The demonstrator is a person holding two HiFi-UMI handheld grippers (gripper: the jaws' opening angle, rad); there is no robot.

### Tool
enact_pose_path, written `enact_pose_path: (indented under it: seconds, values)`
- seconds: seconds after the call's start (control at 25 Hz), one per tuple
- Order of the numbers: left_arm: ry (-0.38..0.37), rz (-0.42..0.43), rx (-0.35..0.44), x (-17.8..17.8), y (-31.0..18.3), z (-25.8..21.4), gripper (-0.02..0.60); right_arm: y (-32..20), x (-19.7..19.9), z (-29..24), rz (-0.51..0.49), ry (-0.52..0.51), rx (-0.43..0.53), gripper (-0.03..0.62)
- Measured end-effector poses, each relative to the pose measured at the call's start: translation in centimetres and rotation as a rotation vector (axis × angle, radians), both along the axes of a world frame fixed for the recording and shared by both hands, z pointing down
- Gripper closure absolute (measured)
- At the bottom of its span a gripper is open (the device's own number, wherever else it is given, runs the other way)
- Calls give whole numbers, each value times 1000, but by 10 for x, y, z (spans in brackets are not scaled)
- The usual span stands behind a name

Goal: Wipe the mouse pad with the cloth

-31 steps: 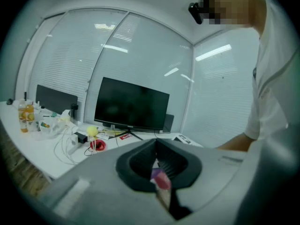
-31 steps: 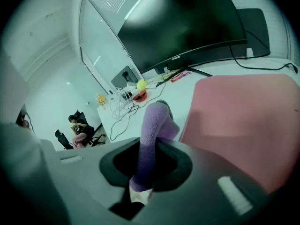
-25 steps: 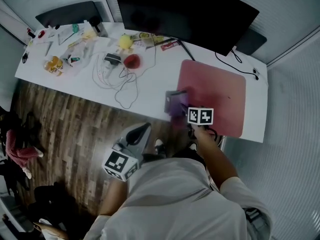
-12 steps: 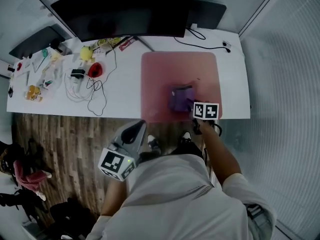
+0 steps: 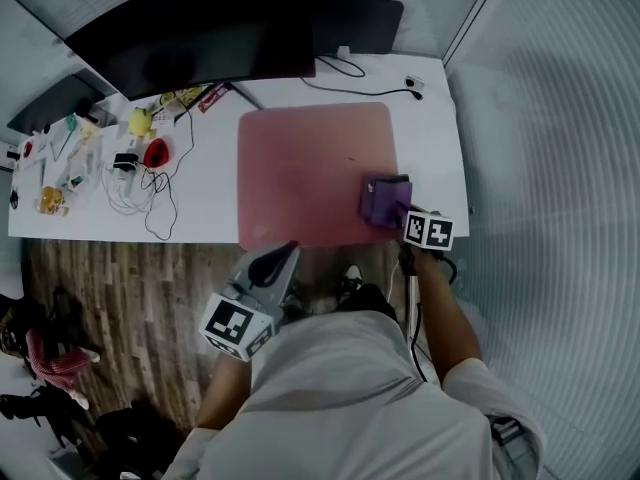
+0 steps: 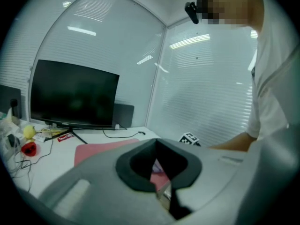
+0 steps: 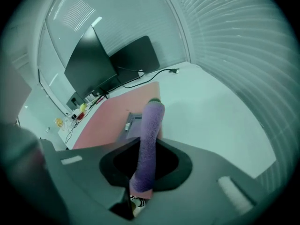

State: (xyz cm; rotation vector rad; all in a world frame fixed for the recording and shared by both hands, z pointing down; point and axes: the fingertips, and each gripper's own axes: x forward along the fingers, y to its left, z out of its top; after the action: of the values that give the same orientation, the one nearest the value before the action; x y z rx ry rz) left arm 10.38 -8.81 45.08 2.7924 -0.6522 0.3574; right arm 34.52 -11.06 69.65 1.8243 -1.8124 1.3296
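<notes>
A pink mouse pad (image 5: 310,168) lies on the white desk (image 5: 210,193), in front of the monitor. A purple cloth (image 5: 385,201) rests on the pad's near right corner. My right gripper (image 5: 400,211) is shut on the cloth; in the right gripper view the cloth (image 7: 149,139) runs up from between the jaws over the mouse pad (image 7: 112,116). My left gripper (image 5: 272,266) hangs below the desk's front edge, off the pad, its jaws closed on nothing. In the left gripper view the mouse pad (image 6: 101,149) lies ahead.
A black monitor (image 5: 190,28) stands at the back of the desk. Cables, a red mouse (image 5: 156,153), a yellow toy (image 5: 139,122) and small clutter fill the left part. A cable and plug (image 5: 405,83) lie at the back right. Wooden floor is below.
The right gripper has dragged the cloth across the pad, from its left edge to its near right corner. The head view has swung right. The left gripper stayed in place.
</notes>
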Motion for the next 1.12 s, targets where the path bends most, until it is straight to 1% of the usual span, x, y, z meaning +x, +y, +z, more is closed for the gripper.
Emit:
enact_pose_path:
  seconds: [0.16,0.28,0.4,0.48,0.52,0.6,0.64,0.76,0.92,1.04,1.12]
  values:
    - [15,36,4,29,11,1,580,23,49,5,84,28,-11,540]
    - [26,64,11,34,15,-3,580,42,76,5,165,64,-24,540]
    - [41,70,11,20,16,-8,580,55,88,-7,232,97,-14,540]
    - [43,62,18,2,13,-12,580,53,80,-27,254,105,37,540]
    - [44,53,23,-11,10,-14,580,49,68,-39,257,96,70,540]
    - [51,29,24,-42,5,-15,580,38,30,-62,236,57,134,540]
    - [55,15,20,-59,2,-15,580,30,4,-71,209,31,159,540]
    - [56,-24,9,-110,-3,-12,580,-1,-90,-90,76,-52,210,540]
    - [67,-63,-3,-174,-5,-10,580,-37,-226,-99,-124,-143,227,540]
    - [66,-107,-10,-223,-6,-6,580,-57,-324,-101,-281,-175,224,540]
    - [61,-140,-18,-250,-8,-1,580,-67,-378,-95,-376,-175,218,540]
